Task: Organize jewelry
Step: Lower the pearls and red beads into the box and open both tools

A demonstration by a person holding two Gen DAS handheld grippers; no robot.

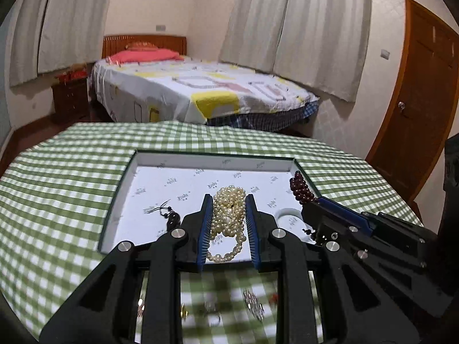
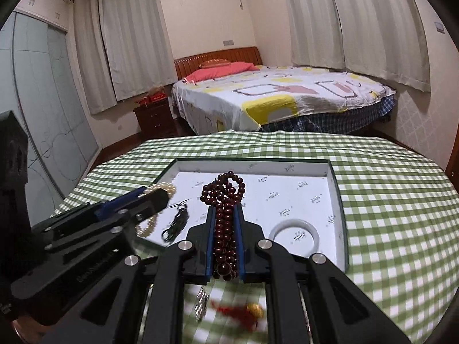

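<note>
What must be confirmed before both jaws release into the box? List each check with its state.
1. Left gripper shut on the pearl strand: ok.
2. Right gripper shut on the dark red beads: ok.
3. Both strands over the white box: ok.
4. Pearls resting on the box floor: cannot tell.
5. Drop spots clear of the white bangle and black cord piece: ok.
6. Loose pieces on the checked cloth near the camera identified: cannot tell, blurred.
</note>
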